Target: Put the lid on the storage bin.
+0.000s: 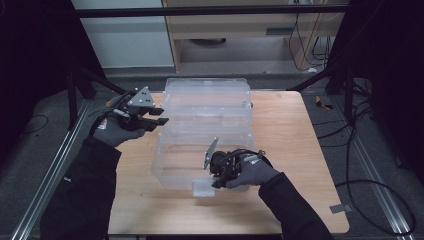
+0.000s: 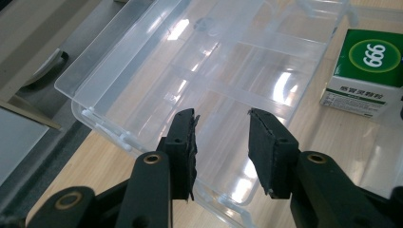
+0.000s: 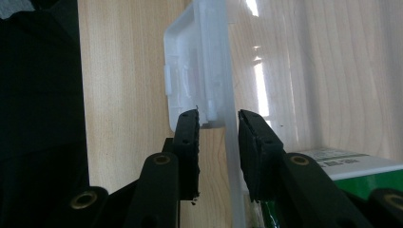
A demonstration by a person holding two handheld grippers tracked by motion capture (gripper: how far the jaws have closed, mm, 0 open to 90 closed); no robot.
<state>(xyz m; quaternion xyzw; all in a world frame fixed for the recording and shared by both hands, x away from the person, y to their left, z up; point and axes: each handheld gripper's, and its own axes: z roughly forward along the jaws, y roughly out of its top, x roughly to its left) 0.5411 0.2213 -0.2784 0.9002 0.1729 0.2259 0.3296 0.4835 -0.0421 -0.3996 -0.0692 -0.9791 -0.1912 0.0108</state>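
A clear plastic storage box (image 1: pixel 172 165) stands on the wooden table (image 1: pixel 300 150) with its divided lid (image 1: pixel 207 100) folded back flat. My left gripper (image 1: pixel 162 116) hovers at the lid's left edge; in the left gripper view its jaws (image 2: pixel 222 118) stand open over the lid (image 2: pixel 209 71) with nothing between them. My right gripper (image 1: pixel 215 183) is at the box's front wall beside the latch (image 1: pixel 202 188). The right gripper view has the wall (image 3: pixel 231 156) between the open jaws (image 3: pixel 218 116), close to one pad and apart from the other. A green and white carton (image 2: pixel 368 71) sits inside the box.
The box takes up the table's middle. Bare wood lies to its right and along the front edge. Black cables (image 1: pixel 380 190) trail on the floor to the right, and metal rails (image 1: pixel 55 165) run along both sides of the table.
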